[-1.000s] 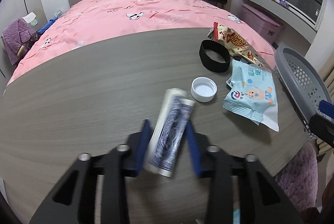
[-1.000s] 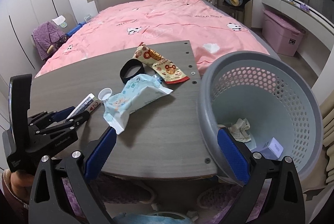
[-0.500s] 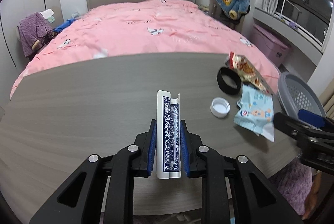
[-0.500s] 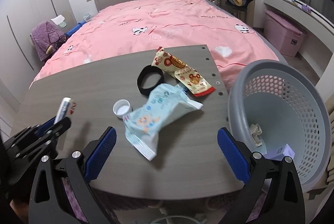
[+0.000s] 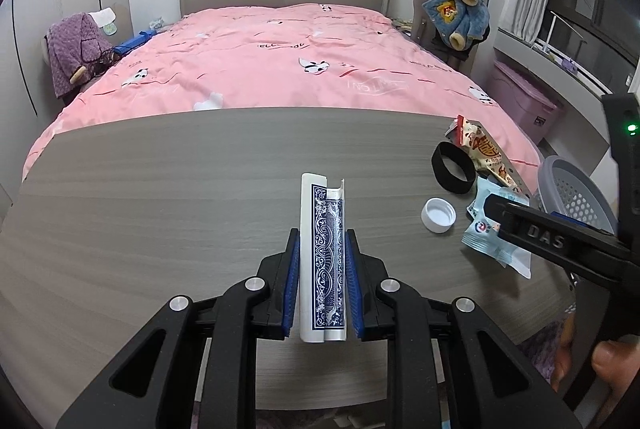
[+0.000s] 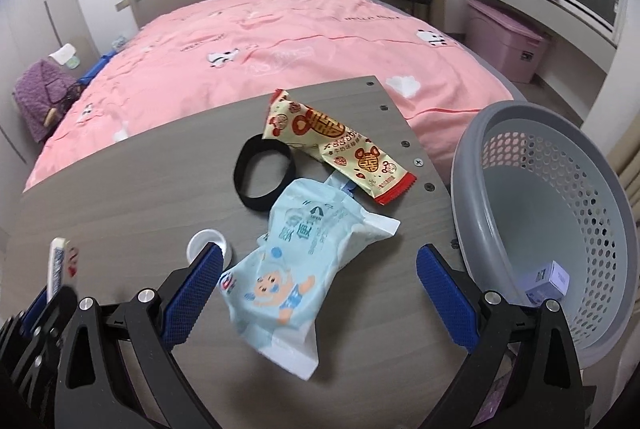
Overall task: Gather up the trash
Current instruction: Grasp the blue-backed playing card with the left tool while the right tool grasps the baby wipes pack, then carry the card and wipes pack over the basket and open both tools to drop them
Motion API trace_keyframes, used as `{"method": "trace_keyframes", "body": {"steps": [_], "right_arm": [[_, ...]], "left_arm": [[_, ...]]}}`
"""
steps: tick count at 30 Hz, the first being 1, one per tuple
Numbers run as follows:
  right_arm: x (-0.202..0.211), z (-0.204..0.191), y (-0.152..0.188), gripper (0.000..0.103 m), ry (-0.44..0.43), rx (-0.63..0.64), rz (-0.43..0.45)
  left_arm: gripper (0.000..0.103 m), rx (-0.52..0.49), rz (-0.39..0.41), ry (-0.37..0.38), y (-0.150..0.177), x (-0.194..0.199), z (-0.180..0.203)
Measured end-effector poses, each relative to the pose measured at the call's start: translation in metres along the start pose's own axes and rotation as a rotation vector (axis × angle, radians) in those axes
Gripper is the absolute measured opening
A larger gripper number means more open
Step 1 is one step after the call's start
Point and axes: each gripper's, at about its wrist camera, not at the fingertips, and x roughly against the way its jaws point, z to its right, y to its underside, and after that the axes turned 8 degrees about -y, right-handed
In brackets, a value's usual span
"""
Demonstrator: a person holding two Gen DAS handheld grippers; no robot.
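My left gripper (image 5: 322, 249) is shut on a playing-card box (image 5: 322, 261), white with a blue patterned back, held above the grey table (image 5: 160, 209); the box also shows in the right wrist view (image 6: 58, 263). My right gripper (image 6: 320, 277) is open, its fingers on either side of a light blue snack packet (image 6: 296, 265) lying on the table. A white bottle cap (image 6: 204, 241), a black band (image 6: 264, 175) and a red-and-cream wrapper (image 6: 336, 145) lie beyond it. A grey perforated trash basket (image 6: 552, 221) stands at the table's right edge.
A small purple box (image 6: 550, 281) lies in the basket. A pink bed (image 5: 280, 61) runs behind the table. A chair with a blue jacket (image 5: 456, 17) and a pink storage bin (image 5: 524, 97) stand at the right.
My left gripper closed on the card box and lifted it off the table. My right gripper moved forward and left until its open fingers straddle the blue packet.
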Motion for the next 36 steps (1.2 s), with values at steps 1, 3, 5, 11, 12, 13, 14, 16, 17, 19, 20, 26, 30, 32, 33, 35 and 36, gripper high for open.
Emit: {"method": "trace_keyframes", "body": {"steps": [1, 3, 5, 11, 12, 13, 14, 16, 17, 19, 20, 26, 30, 32, 33, 35, 36], "right_arm": [[-0.002, 0.001, 0.0, 0.096, 0.005, -0.005, -0.005], [-0.006, 0.001, 0.001, 0.096, 0.014, -0.015, -0.016], [-0.008, 0.002, 0.001, 0.095, 0.02, -0.015, -0.022], [-0.011, 0.004, 0.003, 0.084, 0.013, -0.02, -0.036], [-0.011, 0.004, 0.004, 0.082, 0.011, -0.021, -0.035], [-0.009, 0.005, 0.004, 0.078, 0.004, -0.021, -0.034], [-0.008, 0.005, 0.005, 0.073, -0.002, -0.019, -0.034], [-0.006, 0.005, 0.005, 0.063, -0.023, -0.017, -0.037], [-0.005, 0.005, 0.005, 0.06, -0.031, -0.018, -0.039], [-0.002, 0.005, 0.007, 0.05, -0.058, -0.019, -0.045], [-0.002, 0.004, 0.007, 0.045, -0.068, -0.019, -0.046], [0.007, 0.002, 0.011, 0.033, -0.119, -0.006, -0.05], [0.014, 0.002, 0.013, 0.033, -0.143, 0.003, -0.042], [0.022, 0.003, 0.014, 0.033, -0.157, 0.007, -0.026], [0.027, 0.003, 0.014, 0.033, -0.163, 0.011, -0.015], [0.034, 0.004, 0.013, 0.033, -0.168, 0.018, 0.0], [0.038, 0.005, 0.013, 0.033, -0.169, 0.022, 0.008]], "left_arm": [[0.021, 0.002, -0.001, 0.0, 0.0, 0.0, -0.001], [0.021, 0.006, -0.001, -0.001, 0.001, 0.0, -0.002], [0.021, 0.008, -0.002, 0.0, 0.001, -0.001, -0.003], [0.021, 0.011, -0.009, 0.0, 0.003, -0.002, -0.003], [0.021, 0.01, -0.008, 0.0, 0.003, -0.002, -0.003], [0.021, 0.011, -0.008, 0.0, 0.003, -0.002, -0.003], [0.021, 0.011, -0.008, 0.001, 0.003, -0.002, -0.003], [0.021, 0.014, -0.007, 0.001, 0.003, -0.001, -0.004], [0.021, 0.014, -0.007, 0.002, 0.002, -0.001, -0.004], [0.021, 0.015, -0.006, 0.0, 0.002, 0.0, -0.004], [0.021, 0.014, -0.005, -0.001, 0.002, 0.001, -0.005], [0.021, 0.016, -0.004, 0.005, 0.002, 0.006, -0.005], [0.021, 0.011, -0.001, 0.01, 0.003, 0.01, -0.002], [0.021, 0.007, 0.003, 0.01, 0.003, 0.013, -0.001], [0.021, 0.003, 0.006, 0.011, 0.002, 0.014, 0.0], [0.021, -0.001, 0.008, 0.017, 0.001, 0.016, 0.003], [0.021, -0.004, 0.009, 0.021, 0.001, 0.018, 0.005]]}}
